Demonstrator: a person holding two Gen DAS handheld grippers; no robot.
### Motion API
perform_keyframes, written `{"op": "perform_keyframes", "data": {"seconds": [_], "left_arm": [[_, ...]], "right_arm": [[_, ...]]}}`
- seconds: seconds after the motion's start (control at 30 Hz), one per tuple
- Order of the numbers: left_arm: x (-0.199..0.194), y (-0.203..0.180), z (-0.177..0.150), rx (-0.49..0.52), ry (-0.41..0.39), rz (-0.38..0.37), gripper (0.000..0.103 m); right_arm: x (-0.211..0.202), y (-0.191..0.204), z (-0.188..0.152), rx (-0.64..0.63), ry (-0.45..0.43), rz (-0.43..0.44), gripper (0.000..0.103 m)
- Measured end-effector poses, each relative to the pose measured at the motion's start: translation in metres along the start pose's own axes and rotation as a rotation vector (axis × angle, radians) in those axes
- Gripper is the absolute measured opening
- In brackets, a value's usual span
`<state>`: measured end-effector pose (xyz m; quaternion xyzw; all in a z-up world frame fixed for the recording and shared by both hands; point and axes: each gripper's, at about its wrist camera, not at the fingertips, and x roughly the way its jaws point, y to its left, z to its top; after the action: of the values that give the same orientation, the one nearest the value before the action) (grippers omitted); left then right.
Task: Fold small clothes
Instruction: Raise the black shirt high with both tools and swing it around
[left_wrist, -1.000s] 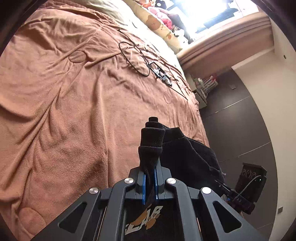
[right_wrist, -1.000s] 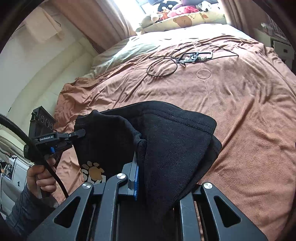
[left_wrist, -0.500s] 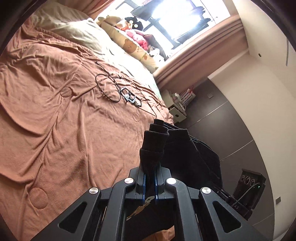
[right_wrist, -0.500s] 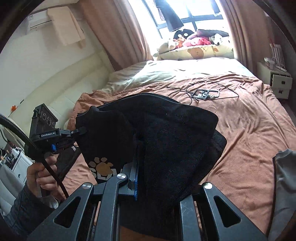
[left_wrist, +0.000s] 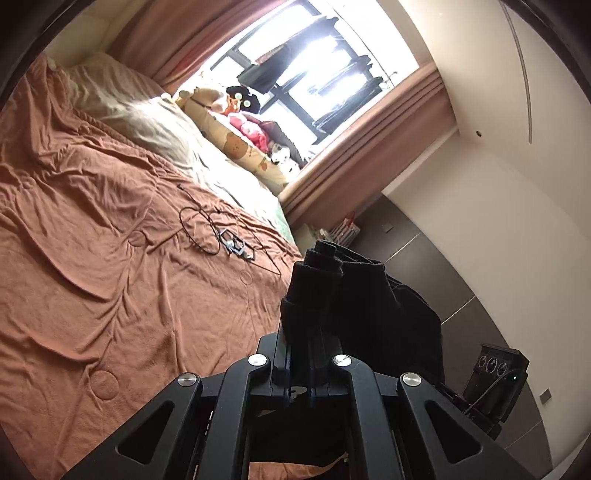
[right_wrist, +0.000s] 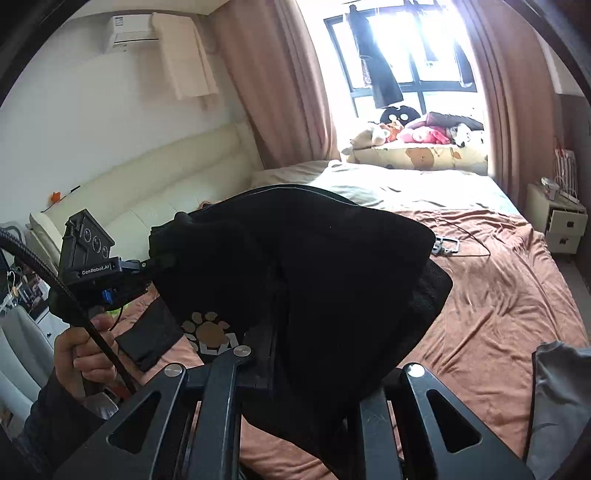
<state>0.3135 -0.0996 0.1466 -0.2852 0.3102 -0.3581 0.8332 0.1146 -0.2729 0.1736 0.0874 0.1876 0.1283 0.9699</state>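
A bedroom, its bed (left_wrist: 92, 280) under a rumpled brown cover, fills both views. Low in the left wrist frame, the left tool (left_wrist: 300, 360) is clenched on a bunched edge of the black garment (left_wrist: 369, 306), held above the bed. In the right wrist view the right tool (right_wrist: 275, 354) pinches the same garment (right_wrist: 314, 266), whose paw print (right_wrist: 208, 332) shows only here. Farther off, a cable (left_wrist: 199, 229) lies mid-bed; stuffed toys (right_wrist: 413, 129) sit by the window.

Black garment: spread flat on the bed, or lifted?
Lifted. The black garment hangs bunched between the left tool and right tool, both clamped on it above the brown bedspread.
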Motion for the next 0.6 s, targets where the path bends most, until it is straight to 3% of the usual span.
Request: {"op": "perform_keyframes", "data": {"seconds": [0.2,0.6], "left_arm": [[-0.073,-0.01,0.004,0.013,-0.087,0.012,0.006],[-0.213,-0.015,-0.006,0.036,-0.229,0.074,0.006]], "right_arm": [[-0.014,0.048,-0.007,-0.043,-0.01,0.041,0.011],[-0.013,0.091,-0.017,-0.144,-0.017,0.138,0.011]]}}
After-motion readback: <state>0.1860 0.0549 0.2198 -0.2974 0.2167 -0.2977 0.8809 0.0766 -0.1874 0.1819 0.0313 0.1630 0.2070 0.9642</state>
